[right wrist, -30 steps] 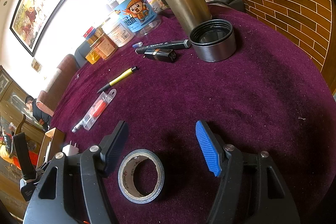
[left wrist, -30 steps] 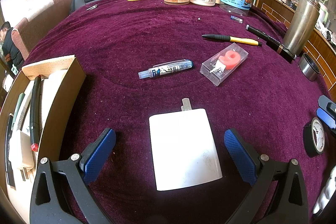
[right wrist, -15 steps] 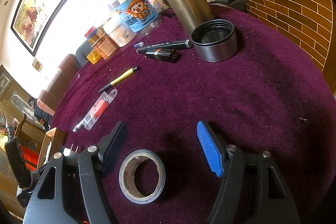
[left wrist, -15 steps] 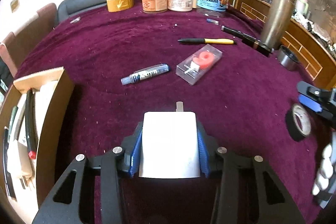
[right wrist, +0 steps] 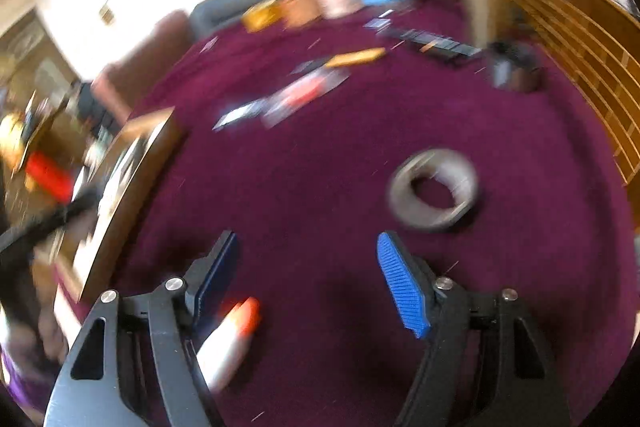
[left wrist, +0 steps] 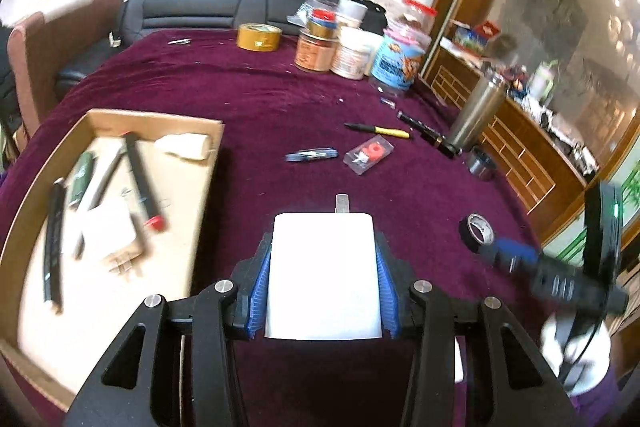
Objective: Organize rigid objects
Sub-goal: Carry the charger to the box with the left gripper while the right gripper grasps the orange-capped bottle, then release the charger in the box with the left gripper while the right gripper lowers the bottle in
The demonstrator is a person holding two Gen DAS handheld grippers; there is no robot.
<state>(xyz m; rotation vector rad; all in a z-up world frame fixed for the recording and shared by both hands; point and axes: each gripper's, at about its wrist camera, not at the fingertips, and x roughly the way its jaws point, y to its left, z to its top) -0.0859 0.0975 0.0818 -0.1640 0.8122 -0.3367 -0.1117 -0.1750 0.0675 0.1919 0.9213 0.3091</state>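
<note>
- Clearly, the cardboard box (left wrist: 120,211) lay at about nine o'clock from the left gripper (left wrist: 323,287) in the left wrist view. It already contained a few pens and white pieces, so I judged it to be the collecting place for this task.
- At the centre of that view, the left gripper was clamped on the white charger (left wrist: 323,275). Both blue pads pressed its two flat sides, and the metal prong pointed to twelve o'clock. The jaws had just been closing onto it. The charger seemed to be lifted from the purple cloth (left wrist: 280,107), probably in order to carry it over the box wall.
- Farther away, toward twelve and one o'clock, a blue pen (left wrist: 311,155), a clear packet with a red piece (left wrist: 369,155) and a yellow pen (left wrist: 380,130) lay loose on the cloth. They were well apart from the way to the box. Only the near wall of the box stood in that way.
- Toward two o'clock stood a steel flask (left wrist: 476,115), with jars (left wrist: 352,51) behind.
- At three o'clock, the black tape roll (left wrist: 477,231) lay flat on the cloth.
- In the blurred right wrist view, the right gripper (right wrist: 308,283) had its jaws apart and held nothing. The roll lay at about one o'clock from it, outside the fingers.
</note>
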